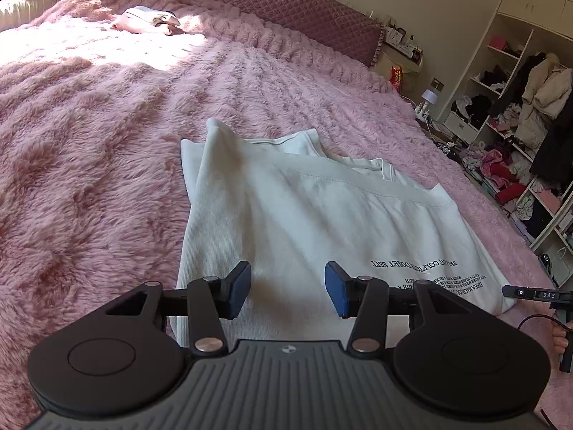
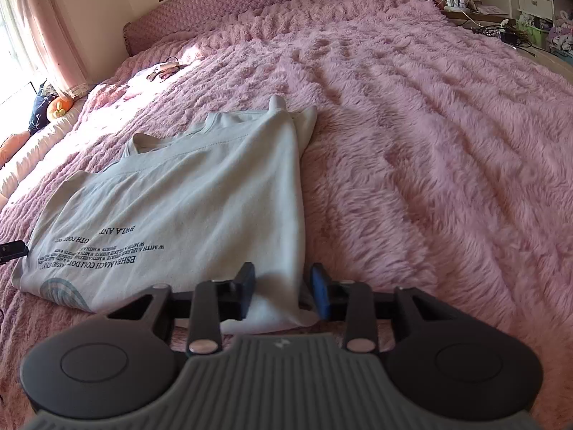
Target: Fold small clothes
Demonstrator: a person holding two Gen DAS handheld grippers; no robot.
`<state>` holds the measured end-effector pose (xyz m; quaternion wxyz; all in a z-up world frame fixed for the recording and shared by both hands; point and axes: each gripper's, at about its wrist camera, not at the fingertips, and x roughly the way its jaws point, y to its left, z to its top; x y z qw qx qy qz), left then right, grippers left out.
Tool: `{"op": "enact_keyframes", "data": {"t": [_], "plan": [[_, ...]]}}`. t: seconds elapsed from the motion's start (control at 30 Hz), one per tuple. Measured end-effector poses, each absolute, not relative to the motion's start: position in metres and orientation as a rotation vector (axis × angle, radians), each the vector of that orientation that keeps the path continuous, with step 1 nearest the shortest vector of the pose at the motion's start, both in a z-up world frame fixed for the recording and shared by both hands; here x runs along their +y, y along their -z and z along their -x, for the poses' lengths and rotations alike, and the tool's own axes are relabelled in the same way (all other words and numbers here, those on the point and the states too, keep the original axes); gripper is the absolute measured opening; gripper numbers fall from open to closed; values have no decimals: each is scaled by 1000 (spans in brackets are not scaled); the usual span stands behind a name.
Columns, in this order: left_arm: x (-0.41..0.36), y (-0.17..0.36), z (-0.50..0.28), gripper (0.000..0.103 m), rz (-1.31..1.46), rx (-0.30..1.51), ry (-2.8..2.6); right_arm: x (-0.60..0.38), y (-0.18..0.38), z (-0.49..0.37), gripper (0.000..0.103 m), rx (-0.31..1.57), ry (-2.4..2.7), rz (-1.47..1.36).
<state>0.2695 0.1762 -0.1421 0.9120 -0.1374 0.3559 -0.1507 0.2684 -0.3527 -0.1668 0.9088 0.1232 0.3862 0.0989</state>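
Over the white shirt (image 1: 286, 222), the left tool (image 1: 288, 292) gapes wide; the right tool (image 2: 283, 292) straddles its corner, unclamped.

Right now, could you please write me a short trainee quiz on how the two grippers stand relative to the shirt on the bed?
1. True or false: the left gripper is open over the white T-shirt.
2. Which gripper has a corner of the shirt between its pads? A) left B) right C) neither
3. Fill in: the shirt lies on a fluffy ____ blanket.

Key
1. True; its pads stand apart and hold nothing.
2. B; the right gripper has its pads on either side of the shirt's near corner.
3. Pink.
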Motion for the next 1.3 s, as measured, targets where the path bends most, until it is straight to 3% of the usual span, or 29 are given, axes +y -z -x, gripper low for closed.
{"op": "enact_keyframes", "data": {"t": [0.5, 0.57, 0.63, 0.73, 0.87, 1.0, 1.3], "plan": [[182, 171, -270, 56, 328, 766, 299, -356, 174, -258, 0, 823, -98, -249], [183, 169, -271, 56, 341, 772, 299, -356, 170, -259, 9, 834, -80, -244], [185, 164, -270, 57, 369, 771, 296, -357, 164, -259, 30, 843, -40, -262], [189, 151, -267, 59, 393, 745, 290, -347, 139, -253, 43, 763, -7, -258], [205, 138, -266, 63, 452, 721, 264, -287, 101, -244, 46, 674, -114, -146], [227, 129, -269, 64, 547, 714, 241, -203, 82, -231, 56, 611, -276, 3], [267, 160, -304, 66, 812, 817, 274, -21, 100, -202, 58, 584, -553, 193]]}}
